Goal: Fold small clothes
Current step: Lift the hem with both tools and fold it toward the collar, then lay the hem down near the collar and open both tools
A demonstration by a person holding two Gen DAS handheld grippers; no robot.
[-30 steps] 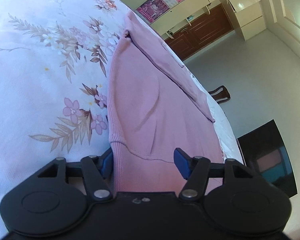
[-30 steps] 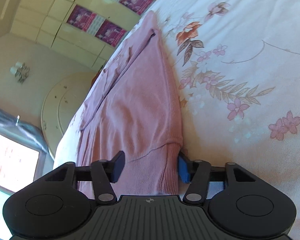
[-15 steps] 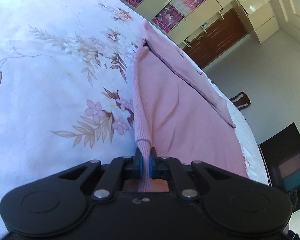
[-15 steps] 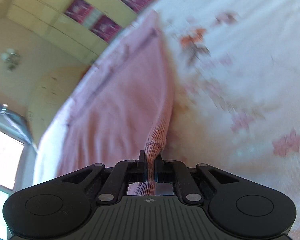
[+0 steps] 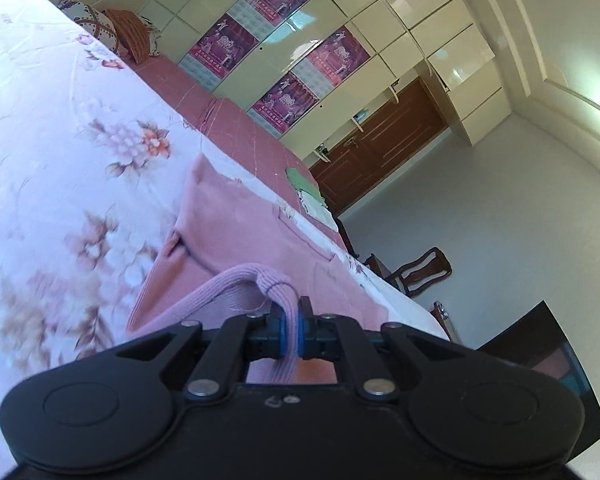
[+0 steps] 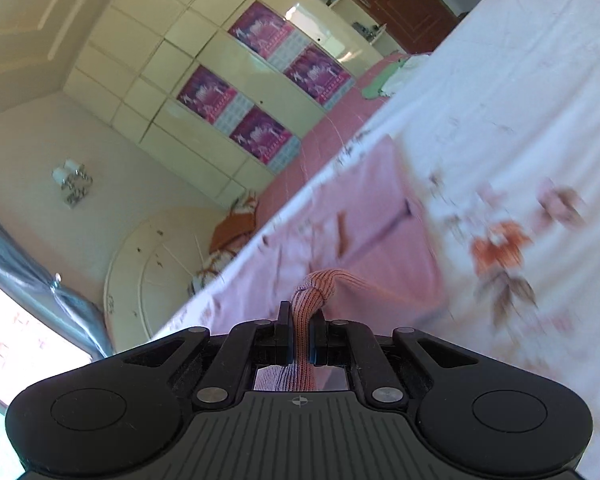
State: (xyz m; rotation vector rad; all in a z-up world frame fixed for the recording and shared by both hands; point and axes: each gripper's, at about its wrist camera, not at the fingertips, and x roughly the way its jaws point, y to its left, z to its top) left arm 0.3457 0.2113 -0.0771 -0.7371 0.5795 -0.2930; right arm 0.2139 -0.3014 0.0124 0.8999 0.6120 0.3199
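A pink knit sweater [image 5: 244,232] lies on a white bed sheet printed with flowers [image 5: 52,152]. My left gripper [image 5: 291,330] is shut on the sweater's ribbed hem, which bunches up above the blue pads and hangs lifted off the sheet. In the right wrist view the same pink sweater [image 6: 364,216] stretches away over the flowered sheet [image 6: 520,120]. My right gripper [image 6: 300,340] is shut on the other ribbed hem corner, which stands up in a wad between its pads. The rest of the sweater lies flat farther off.
A pink quilted cover [image 5: 236,128] spreads beyond the sheet, with a wicker basket [image 5: 128,32] and green and white cloths [image 5: 308,192] on it. Cream wall cabinets with purple posters [image 6: 260,80] stand behind. A wooden chair [image 5: 420,272] and dark screen [image 5: 548,344] are past the bed's edge.
Both grippers closed on the sweater's ribbed hem corners, then rose and moved forward over the sweater, lifting the hem off the sheet. The far room has come into view.
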